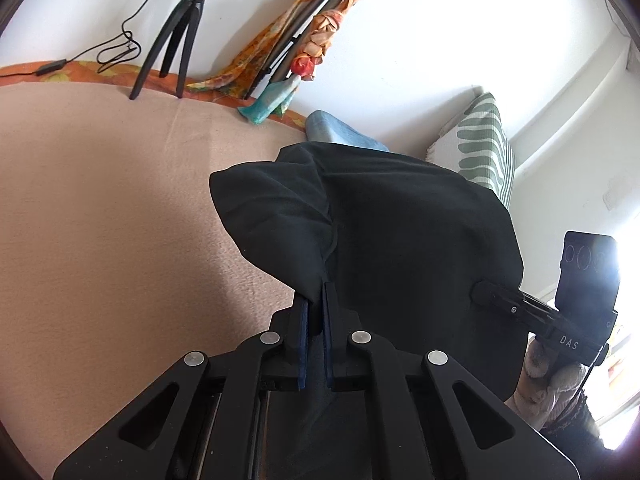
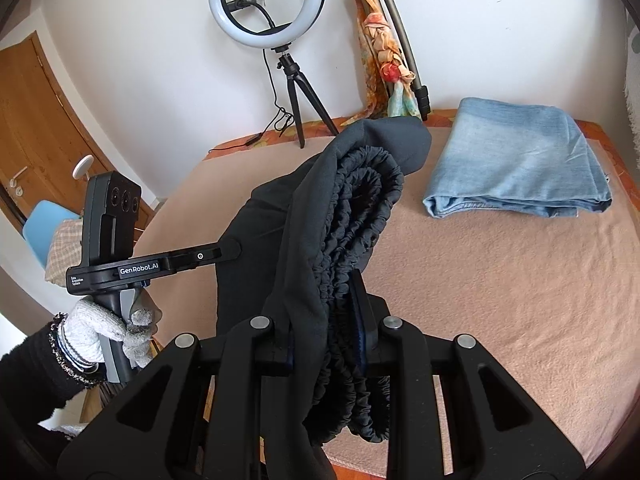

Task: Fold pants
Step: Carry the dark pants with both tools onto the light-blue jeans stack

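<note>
My left gripper (image 1: 316, 300) is clenched on a fold of the dark pants (image 1: 400, 240); the two blue-lined pads sit almost together with only thin cloth pinched between them. My right gripper (image 2: 324, 312) is clamped on the gathered elastic waistband (image 2: 360, 208) of the same pants — a thick bunch of ruffled fabric fills the gap between its pads.

The pants hang between both grippers, lifted above the beige blanket (image 2: 500, 300) and, seen from the right wrist, not lying flat on it. From the left wrist the cloth drapes forward over the fingertips and hides most of the far side of the blanket.

On the blanket beyond the pants lie folded blue jeans (image 2: 520, 168), well apart from the held garment. Behind the blanket, against the white wall, stand a ring light (image 2: 266, 2) on a black tripod (image 2: 298, 96) and a folded stand draped with an orange scarf (image 2: 380, 52). A green-patterned pillow (image 1: 480, 140) leans beyond the pants in the left view.

My left hand (image 2: 104, 332), in a white knit glove, grips its handle — seen from the right wrist, beside the pants.
</note>
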